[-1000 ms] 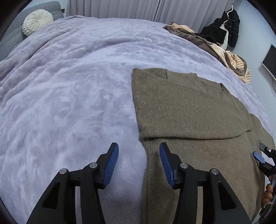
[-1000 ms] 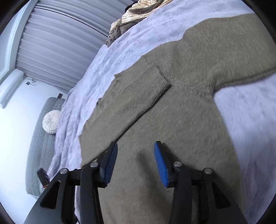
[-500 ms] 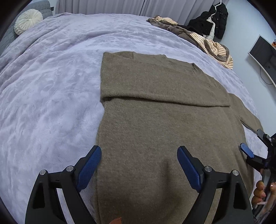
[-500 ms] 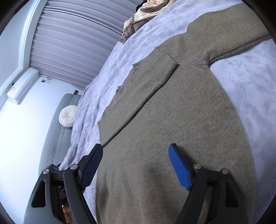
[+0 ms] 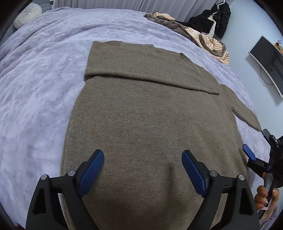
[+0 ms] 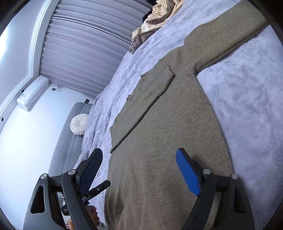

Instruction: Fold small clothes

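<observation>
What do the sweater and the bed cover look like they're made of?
Sweater: looks like a thick olive-brown knit, probably wool or a blend; matte, fuzzy surface with a ribbed cuff on the folded sleeve. Bed cover: seems a plush lavender fleece or velvet; soft sheen and crushed, swirled nap.

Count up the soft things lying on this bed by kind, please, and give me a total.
Sweater: 1
Clothes heap: 1
Round cushion: 1
Total: 3
</observation>
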### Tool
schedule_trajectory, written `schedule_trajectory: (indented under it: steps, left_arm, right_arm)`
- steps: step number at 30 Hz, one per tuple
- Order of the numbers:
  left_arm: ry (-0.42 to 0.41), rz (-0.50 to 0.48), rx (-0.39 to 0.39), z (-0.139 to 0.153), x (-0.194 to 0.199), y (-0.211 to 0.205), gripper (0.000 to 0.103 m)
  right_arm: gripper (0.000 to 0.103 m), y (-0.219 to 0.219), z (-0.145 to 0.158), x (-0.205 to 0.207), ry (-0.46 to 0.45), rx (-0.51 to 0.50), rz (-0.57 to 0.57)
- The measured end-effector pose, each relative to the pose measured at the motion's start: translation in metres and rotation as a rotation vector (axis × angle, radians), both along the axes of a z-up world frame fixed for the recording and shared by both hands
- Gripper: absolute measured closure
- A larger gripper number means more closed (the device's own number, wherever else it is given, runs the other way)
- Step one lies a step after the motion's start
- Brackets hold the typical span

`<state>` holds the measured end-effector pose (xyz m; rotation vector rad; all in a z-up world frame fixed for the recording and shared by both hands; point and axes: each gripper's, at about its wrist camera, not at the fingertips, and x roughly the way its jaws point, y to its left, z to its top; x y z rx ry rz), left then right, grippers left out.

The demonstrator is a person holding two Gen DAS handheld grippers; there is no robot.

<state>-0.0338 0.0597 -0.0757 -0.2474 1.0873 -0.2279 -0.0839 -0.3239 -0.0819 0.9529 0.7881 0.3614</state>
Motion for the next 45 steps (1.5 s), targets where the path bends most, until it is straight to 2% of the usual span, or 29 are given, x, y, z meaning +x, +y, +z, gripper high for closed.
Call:
schedule_trajectory:
  steps: [6, 10, 12, 16, 21, 23, 27, 35, 39, 45]
  left_arm:
    - [-0.014, -0.026, -0.019, 0.004, -0.009, -0.026, 0.013]
    - [-0.004, -0.078, -0.117, 0.005, -0.013, -0.048, 0.013]
    - [-0.008, -0.102, -0.127, 0.005, -0.015, -0.061, 0.013]
    - [-0.005, -0.144, -0.071, 0.006, -0.019, -0.086, 0.013]
    - [-0.063, -0.186, 0.051, 0.015, -0.028, -0.107, 0.013]
    - [-0.053, -0.198, 0.052, 0.013, -0.026, -0.11, 0.013]
    - [0.027, -0.189, 0.034, 0.004, -0.021, -0.112, 0.013]
    - [-0.026, -0.159, 0.062, 0.019, -0.004, -0.124, 0.013]
    - [-0.052, -0.136, 0.07, 0.028, 0.013, -0.132, 0.013]
    - [-0.034, -0.116, 0.047, 0.026, 0.031, -0.147, 0.013]
  right_arm:
    - [0.016, -0.032, -0.004, -0.025, 0.023, -0.002, -0.061]
    - [0.016, -0.049, 0.0, -0.043, 0.007, -0.017, -0.1]
    - [0.016, -0.057, 0.001, -0.051, 0.003, -0.024, -0.111]
    - [0.016, -0.069, 0.002, -0.063, 0.009, -0.034, -0.128]
    - [0.016, -0.083, 0.002, -0.072, 0.016, -0.05, -0.157]
    - [0.016, -0.086, 0.002, -0.074, 0.014, -0.057, -0.157]
    - [0.016, -0.098, 0.003, -0.073, 0.012, -0.056, -0.171]
    - [0.016, -0.147, 0.024, -0.06, -0.004, -0.089, -0.247]
    - [0.016, -0.193, 0.034, -0.048, -0.005, -0.09, -0.365]
    - [0.016, -0.254, 0.021, -0.022, 0.073, -0.082, -0.527]
